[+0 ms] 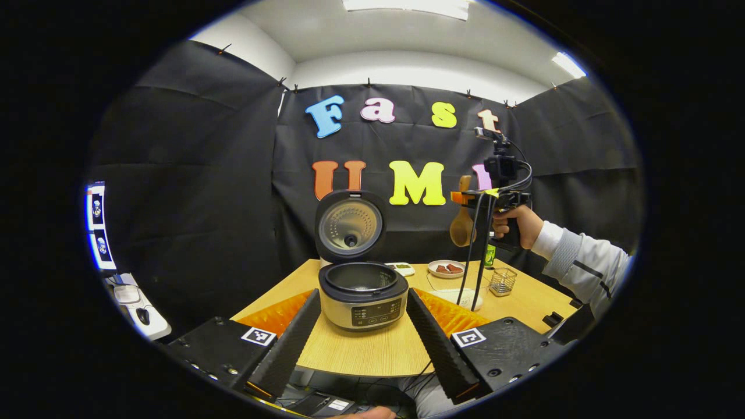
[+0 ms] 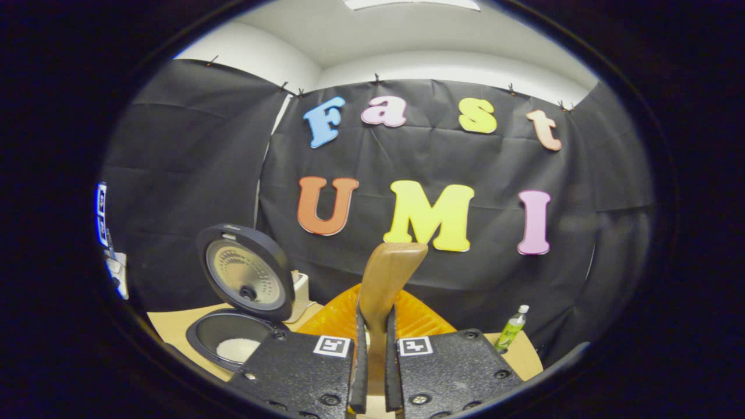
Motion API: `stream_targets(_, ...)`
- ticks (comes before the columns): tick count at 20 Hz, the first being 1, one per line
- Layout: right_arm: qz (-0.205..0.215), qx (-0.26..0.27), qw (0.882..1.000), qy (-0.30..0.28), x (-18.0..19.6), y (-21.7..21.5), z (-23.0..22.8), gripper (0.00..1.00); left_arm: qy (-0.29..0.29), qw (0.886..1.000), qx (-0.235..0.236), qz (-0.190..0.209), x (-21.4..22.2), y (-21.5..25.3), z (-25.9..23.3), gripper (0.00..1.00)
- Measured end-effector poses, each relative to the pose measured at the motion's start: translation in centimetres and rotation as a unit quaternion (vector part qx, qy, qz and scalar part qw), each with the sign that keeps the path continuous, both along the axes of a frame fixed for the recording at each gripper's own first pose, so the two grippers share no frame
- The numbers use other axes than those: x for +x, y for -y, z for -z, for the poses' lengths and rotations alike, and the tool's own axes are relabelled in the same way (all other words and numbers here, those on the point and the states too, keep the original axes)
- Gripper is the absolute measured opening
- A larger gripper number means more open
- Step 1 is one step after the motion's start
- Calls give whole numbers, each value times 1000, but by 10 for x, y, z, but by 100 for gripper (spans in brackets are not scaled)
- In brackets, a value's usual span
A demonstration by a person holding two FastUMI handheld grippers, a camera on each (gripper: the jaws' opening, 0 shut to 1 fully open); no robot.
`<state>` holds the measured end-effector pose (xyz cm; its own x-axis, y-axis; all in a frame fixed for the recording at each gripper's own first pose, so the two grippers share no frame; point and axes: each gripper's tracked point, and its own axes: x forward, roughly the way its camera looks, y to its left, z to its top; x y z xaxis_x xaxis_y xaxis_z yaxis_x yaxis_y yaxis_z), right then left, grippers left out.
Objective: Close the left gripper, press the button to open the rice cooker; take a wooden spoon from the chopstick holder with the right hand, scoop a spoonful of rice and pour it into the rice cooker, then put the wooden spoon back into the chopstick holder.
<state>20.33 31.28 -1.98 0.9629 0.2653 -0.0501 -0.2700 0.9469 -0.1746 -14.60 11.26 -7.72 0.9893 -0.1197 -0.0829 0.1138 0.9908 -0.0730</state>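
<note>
**Spoon held aloft beside the open rice cooker**

The rice cooker (image 1: 362, 294) stands on the surface (image 1: 372, 349) with its lid (image 1: 350, 225) up. The left gripper (image 1: 364, 340) hangs before it, fingers spread apart. Right of the cooker, the right gripper (image 2: 372, 372) is clamped on the wooden spoon (image 2: 384, 279), raised above the chopstick holder (image 1: 502, 281). White rice (image 2: 236, 349) lies inside the cooker.

Wooden table (image 1: 372, 352), several items set on it.
Rice cooker (image 1: 363, 294) seen between the left gripper (image 1: 364, 343) fingers; beyond its right finger, two small dishes (image 1: 446, 268), chopstick holder (image 1: 503, 281), green bottle (image 1: 490, 254).
</note>
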Motion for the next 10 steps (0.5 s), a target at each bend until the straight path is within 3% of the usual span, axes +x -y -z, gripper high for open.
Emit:
stream_targets(5, 55, -7, 998, -9, 12, 81, 6, 18, 24, 1000, 6, -9, -4, 9, -15, 94)
stream_targets(10, 106, 24, 994, -13, 33, 142, 20, 19, 30, 999, -5, -16, -7, 15, -12, 95)
